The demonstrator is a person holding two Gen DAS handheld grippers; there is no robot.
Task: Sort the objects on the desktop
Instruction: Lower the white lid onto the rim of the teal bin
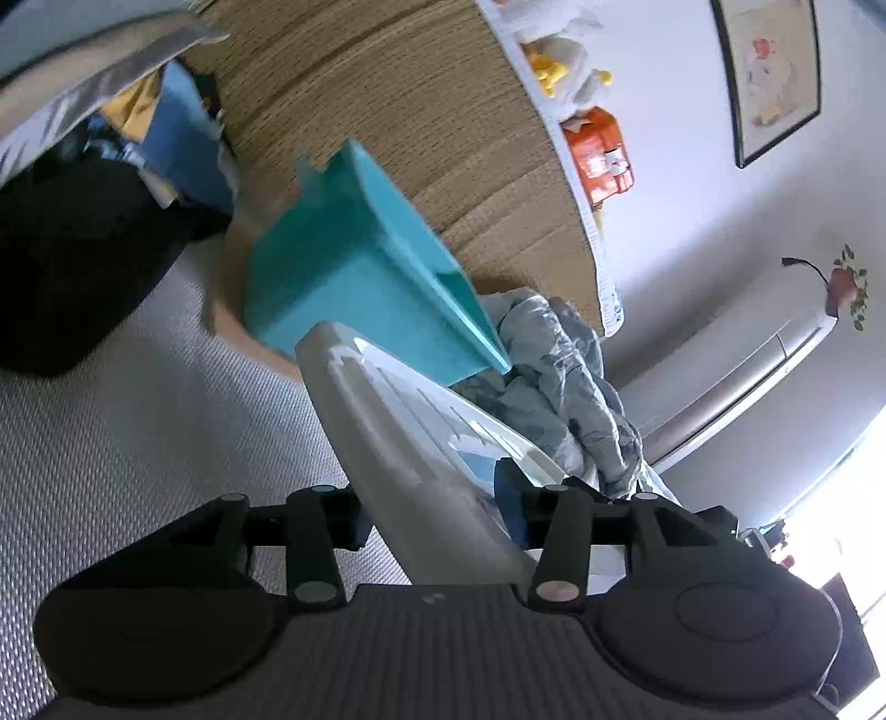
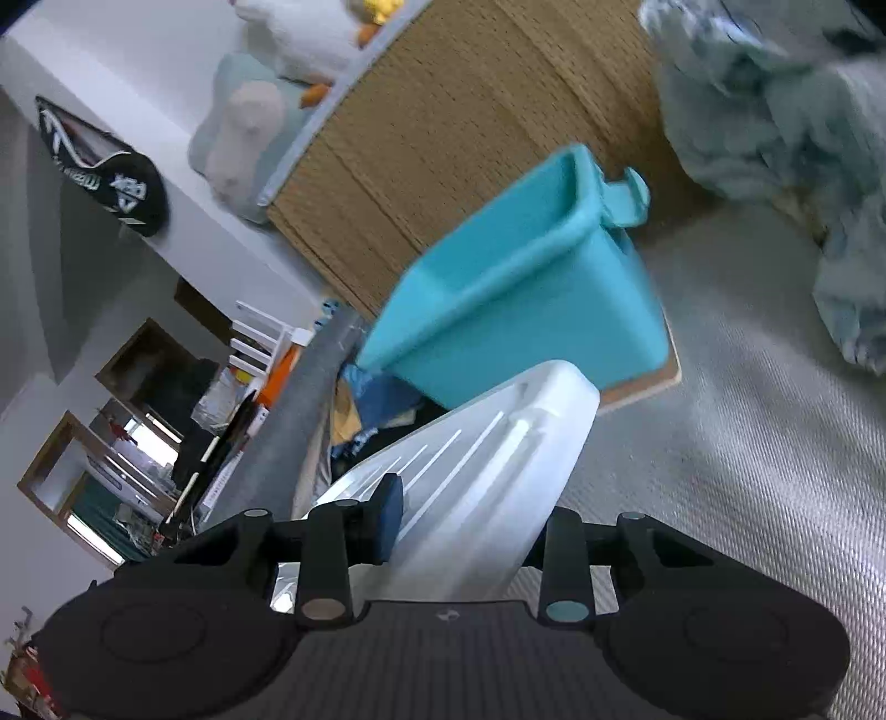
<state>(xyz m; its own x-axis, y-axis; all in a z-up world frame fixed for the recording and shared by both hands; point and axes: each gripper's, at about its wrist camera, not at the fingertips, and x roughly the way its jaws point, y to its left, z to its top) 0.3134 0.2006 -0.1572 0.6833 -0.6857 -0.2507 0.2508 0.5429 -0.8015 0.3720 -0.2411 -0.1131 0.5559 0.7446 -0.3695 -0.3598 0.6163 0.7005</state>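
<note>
A white ribbed plastic tray (image 1: 387,421) runs forward between the fingers of my left gripper (image 1: 437,509), which is shut on its near end. My right gripper (image 2: 470,526) is shut on the same white tray (image 2: 498,443), with a blue pad (image 2: 390,515) pressed on its ribbed face. Just past the tray's far end is a teal plastic bin (image 1: 338,266), open and with a small hook at its rim. The teal bin (image 2: 520,310) looks tilted in both views. It seems to rest on a thin wooden board (image 2: 642,387); whether the tray touches it I cannot tell.
A grey textured surface (image 1: 111,443) lies below. Behind the bin is a brown woven mat (image 1: 387,83). A crumpled grey-blue cloth (image 1: 565,376) lies beside the bin, and a black bag (image 1: 72,266) sits on the other side. Plush toys (image 2: 288,33) line a ledge.
</note>
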